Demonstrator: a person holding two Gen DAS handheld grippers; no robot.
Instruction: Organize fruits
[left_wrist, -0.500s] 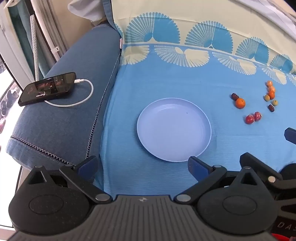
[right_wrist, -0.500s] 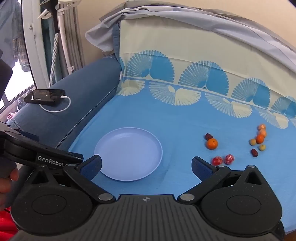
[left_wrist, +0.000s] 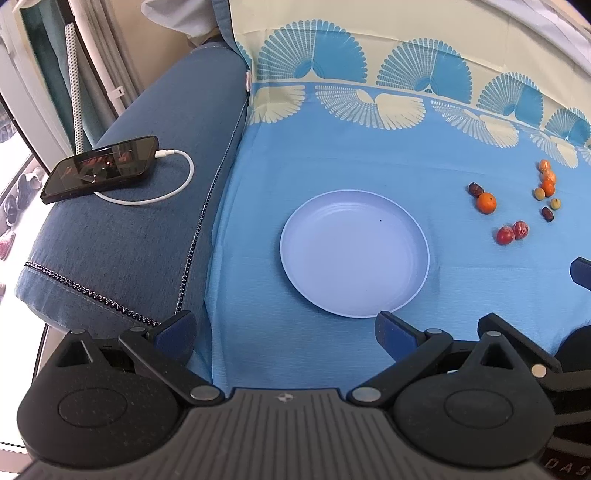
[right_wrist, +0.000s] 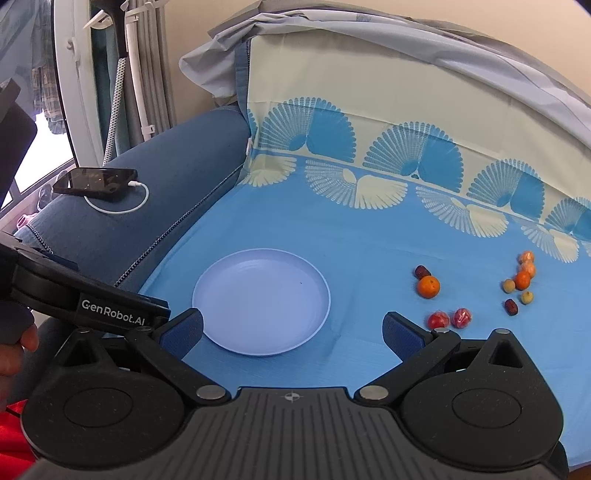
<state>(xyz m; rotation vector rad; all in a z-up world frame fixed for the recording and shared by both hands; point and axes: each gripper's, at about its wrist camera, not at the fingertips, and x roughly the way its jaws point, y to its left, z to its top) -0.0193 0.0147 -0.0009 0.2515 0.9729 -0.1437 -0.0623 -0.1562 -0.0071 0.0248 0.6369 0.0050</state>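
Observation:
A pale blue plate (left_wrist: 295, 254) lies bare on the blue patterned cloth; it also shows in the right wrist view (right_wrist: 207, 314). Small fruits lie to its right: an orange (left_wrist: 486, 202) (right_wrist: 428, 286), two red fruits (left_wrist: 505, 235) (right_wrist: 438, 320), dark dates (right_wrist: 511, 307) and several small orange and yellow-green fruits (right_wrist: 522, 280). My left gripper (left_wrist: 284, 334) is open and empty, near the plate's front edge. My right gripper (right_wrist: 293, 332) is open and empty, just in front of the plate, left of the red fruits.
A black phone (left_wrist: 99, 168) on a white charging cable (left_wrist: 173, 188) lies on the blue sofa arm at left. The left gripper's body (right_wrist: 74, 299) shows at the left of the right wrist view. The cloth rises up a backrest behind.

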